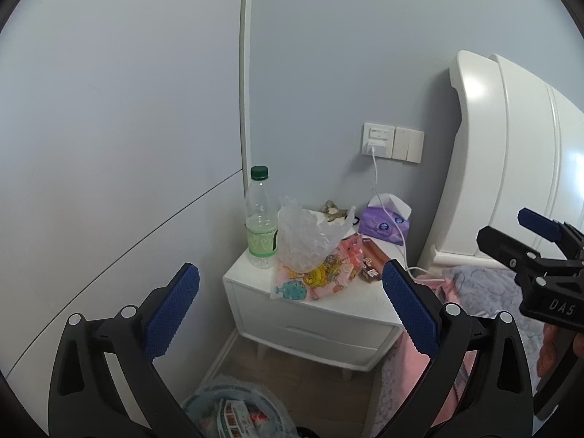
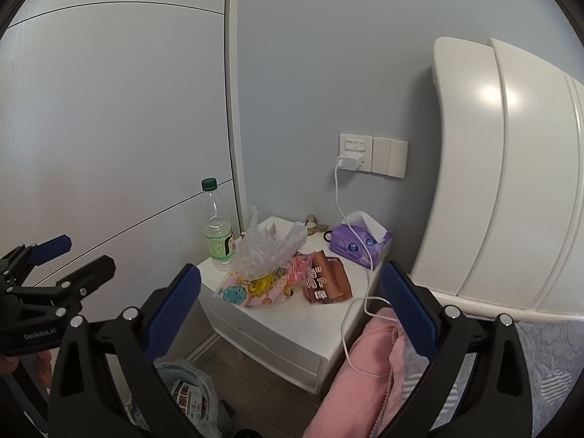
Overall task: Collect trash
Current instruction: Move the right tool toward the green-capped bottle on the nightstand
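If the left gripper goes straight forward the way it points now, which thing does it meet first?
Most likely the crumpled clear plastic bag on the white nightstand. The open left gripper points at it, with the colourful cartoon wrapper just beneath. Depth is unclear, so the wrapper could come first.

Crumpled clear bag [image 1: 304,235] atop colourful wrapper [image 1: 321,273]

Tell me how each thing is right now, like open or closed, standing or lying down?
Left gripper: jaws open, holding nothing.
Right gripper: jaws open, holding nothing.
Water bottle: upright, green cap on, nearly empty.
Clear plastic bag: crumpled, lying on the pink wrapper.
Pink wrapper: lying flat.
Brown wrapper: lying flat.
Tissue pack: open, tissue sticking out.
Charger: plugged in.
Nightstand drawers: closed.
Trash bin: lined, trash inside.
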Action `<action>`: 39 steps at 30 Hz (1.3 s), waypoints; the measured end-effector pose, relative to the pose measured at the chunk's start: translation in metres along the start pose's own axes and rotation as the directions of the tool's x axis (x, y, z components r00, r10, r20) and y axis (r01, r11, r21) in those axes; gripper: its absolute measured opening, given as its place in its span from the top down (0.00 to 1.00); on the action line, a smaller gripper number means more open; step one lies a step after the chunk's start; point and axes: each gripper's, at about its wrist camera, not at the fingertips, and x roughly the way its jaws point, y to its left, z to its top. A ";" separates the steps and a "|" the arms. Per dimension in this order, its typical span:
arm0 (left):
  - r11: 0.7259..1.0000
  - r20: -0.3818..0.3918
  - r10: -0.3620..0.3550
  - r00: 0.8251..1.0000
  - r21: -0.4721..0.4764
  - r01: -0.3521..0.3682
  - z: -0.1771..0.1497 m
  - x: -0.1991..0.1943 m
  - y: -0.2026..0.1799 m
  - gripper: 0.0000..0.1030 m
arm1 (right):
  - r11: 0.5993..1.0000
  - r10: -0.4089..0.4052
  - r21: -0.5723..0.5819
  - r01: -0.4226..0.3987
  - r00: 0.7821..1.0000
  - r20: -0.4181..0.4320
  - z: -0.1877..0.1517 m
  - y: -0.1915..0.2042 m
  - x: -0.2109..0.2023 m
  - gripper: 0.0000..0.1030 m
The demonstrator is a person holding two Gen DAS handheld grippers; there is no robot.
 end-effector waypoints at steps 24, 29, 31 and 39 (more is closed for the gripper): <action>0.994 -0.018 -0.063 0.998 0.093 0.065 0.020 0.160 0.039 0.05 | 0.944 0.282 -0.155 -0.291 0.956 -0.077 0.052 0.038 0.176 0.06; 0.992 -0.027 -0.098 0.995 0.076 0.100 0.023 0.193 0.054 0.05 | 0.922 0.334 -0.171 -0.347 0.937 -0.104 0.057 0.053 0.211 0.06; 0.990 -0.030 -0.109 0.994 0.091 0.112 0.022 0.207 0.060 0.05 | 0.916 0.345 -0.176 -0.361 0.931 -0.114 0.058 0.057 0.225 0.06; 0.979 -0.045 -0.161 0.986 0.119 0.165 0.018 0.249 0.071 0.05 | 0.900 0.374 -0.170 -0.402 0.911 -0.175 0.057 0.071 0.277 0.06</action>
